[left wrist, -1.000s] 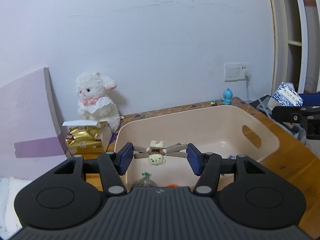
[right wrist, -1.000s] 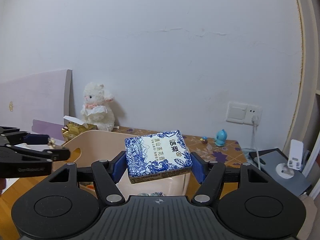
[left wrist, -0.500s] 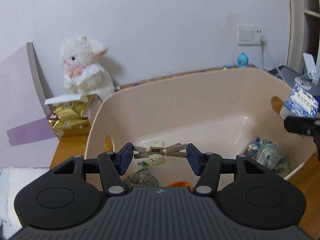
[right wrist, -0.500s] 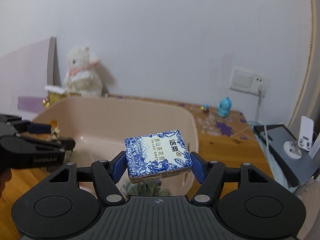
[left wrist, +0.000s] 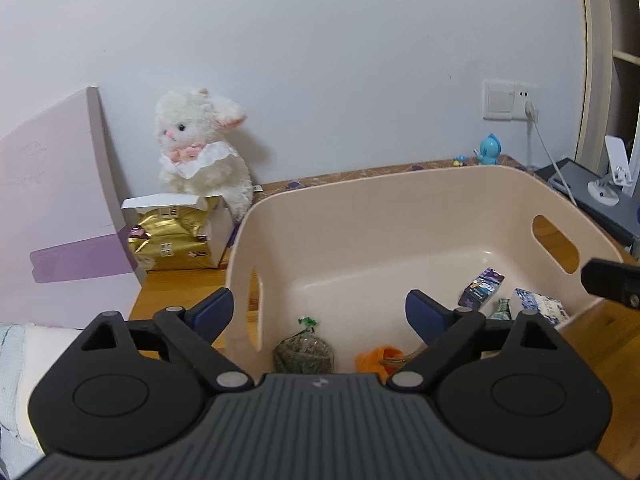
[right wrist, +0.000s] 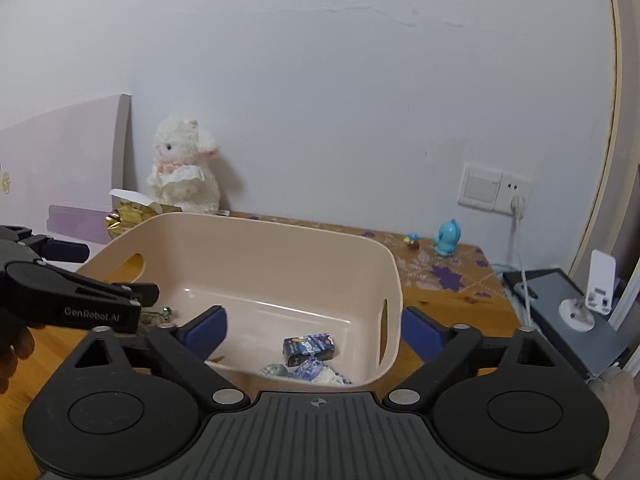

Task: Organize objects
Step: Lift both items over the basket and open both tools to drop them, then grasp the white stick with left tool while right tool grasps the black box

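Hovering at the near rim of the beige plastic bin (left wrist: 400,216), my left gripper (left wrist: 319,312) has its blue-padded fingers (left wrist: 212,312) spread wide and empty. My right gripper (right wrist: 314,330) is likewise released, holding nothing, with its right finger outside the bin's end wall.

Nearest me on the bin floor lie a grey-green mesh pouch (left wrist: 303,354) and a crumpled orange item (left wrist: 376,360): both judged soft and light, best pinched across the middle. Further right sit the blue-and-white patterned tissue pack (left wrist: 538,308) and a small dark blue carton (right wrist: 309,347). The pack should compress under pressure; grip its long flat sides gently. The carton looks stiff and light; take it across its narrow faces.

Beyond the bin, on the wooden desk (right wrist: 452,304), stand a gold foil packet in a white box (left wrist: 176,236), a white plush lamb (left wrist: 200,148) and a small blue figurine (right wrist: 447,237). The figurine looks hard and possibly slippery.
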A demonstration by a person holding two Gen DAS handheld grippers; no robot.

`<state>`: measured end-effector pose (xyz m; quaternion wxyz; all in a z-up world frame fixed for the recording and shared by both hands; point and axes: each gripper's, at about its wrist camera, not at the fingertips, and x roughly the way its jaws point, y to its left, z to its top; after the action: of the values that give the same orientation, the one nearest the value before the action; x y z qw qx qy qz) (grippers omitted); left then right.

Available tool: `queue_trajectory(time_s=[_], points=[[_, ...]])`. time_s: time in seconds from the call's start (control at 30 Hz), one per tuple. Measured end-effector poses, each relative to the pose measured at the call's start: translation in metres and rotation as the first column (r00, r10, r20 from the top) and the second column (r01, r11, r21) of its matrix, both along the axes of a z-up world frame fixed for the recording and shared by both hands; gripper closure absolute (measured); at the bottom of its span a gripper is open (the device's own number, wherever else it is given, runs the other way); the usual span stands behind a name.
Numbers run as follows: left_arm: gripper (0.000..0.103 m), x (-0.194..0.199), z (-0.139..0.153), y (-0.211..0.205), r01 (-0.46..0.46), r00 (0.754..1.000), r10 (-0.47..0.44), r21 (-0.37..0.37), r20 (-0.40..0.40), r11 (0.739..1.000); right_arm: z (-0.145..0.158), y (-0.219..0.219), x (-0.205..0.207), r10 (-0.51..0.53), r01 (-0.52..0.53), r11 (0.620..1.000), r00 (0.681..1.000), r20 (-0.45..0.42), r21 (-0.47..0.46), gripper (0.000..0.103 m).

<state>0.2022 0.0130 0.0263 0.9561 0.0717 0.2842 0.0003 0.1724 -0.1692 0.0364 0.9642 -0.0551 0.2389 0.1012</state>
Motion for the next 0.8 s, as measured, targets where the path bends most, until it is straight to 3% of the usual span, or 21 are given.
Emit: queue_trajectory(time_s=[0.17,0.37,0.8], points=[[0.004,-0.027,0.008,0.011,-0.009,0.999,0.009,0.012,0.031,1.000,0.007,0.004,-0.023,0.016,-0.016,1.000,1.000,0.009,-0.008,0.000],[0.004,-0.055,0.008,0.019,-0.008,1.000,0.007,0.019,0.021,1.000,-0.005,0.008,-0.040,0.026,-0.027,1.000,0.999,-0.045,-0.010,0.000],[0.004,-0.075,-0.035,0.029,-0.010,0.996,0.012,0.030,-0.091,0.999,-0.061,0.015,-0.056,0.052,-0.056,0.998,0.974,-0.222,-0.016,0.000]])
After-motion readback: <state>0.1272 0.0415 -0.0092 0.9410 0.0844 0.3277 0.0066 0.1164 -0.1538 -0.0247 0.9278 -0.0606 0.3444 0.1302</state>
